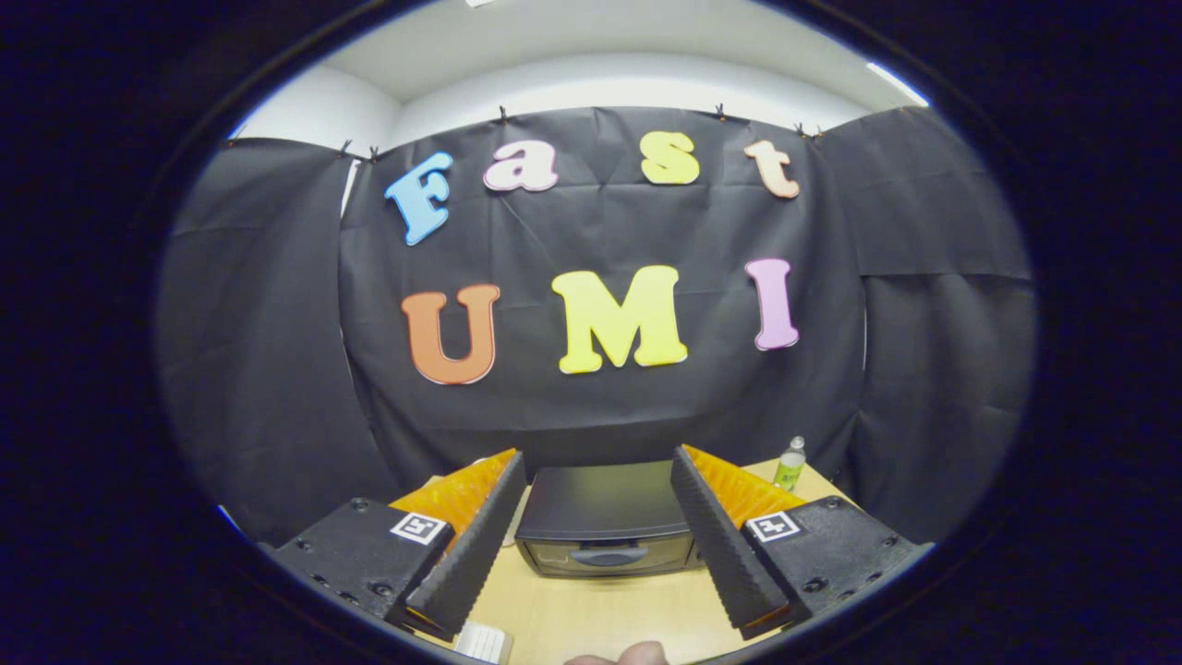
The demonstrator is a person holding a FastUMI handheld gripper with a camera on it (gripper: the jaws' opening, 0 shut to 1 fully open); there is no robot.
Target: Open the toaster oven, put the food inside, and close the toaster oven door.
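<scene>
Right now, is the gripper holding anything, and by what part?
Nothing is held. The gripper is open, its fingers spread apart with the closed toaster oven beyond them on the table.

Bare table (600, 610) lies between the spread-fingered tool (598, 471) and the closed toaster oven (605, 526).

A small clear bottle (790, 464) with a green label stands at the lower right, on the far corner of the pale wooden worktop (600, 614), against the black cloth wall (600, 397).
</scene>
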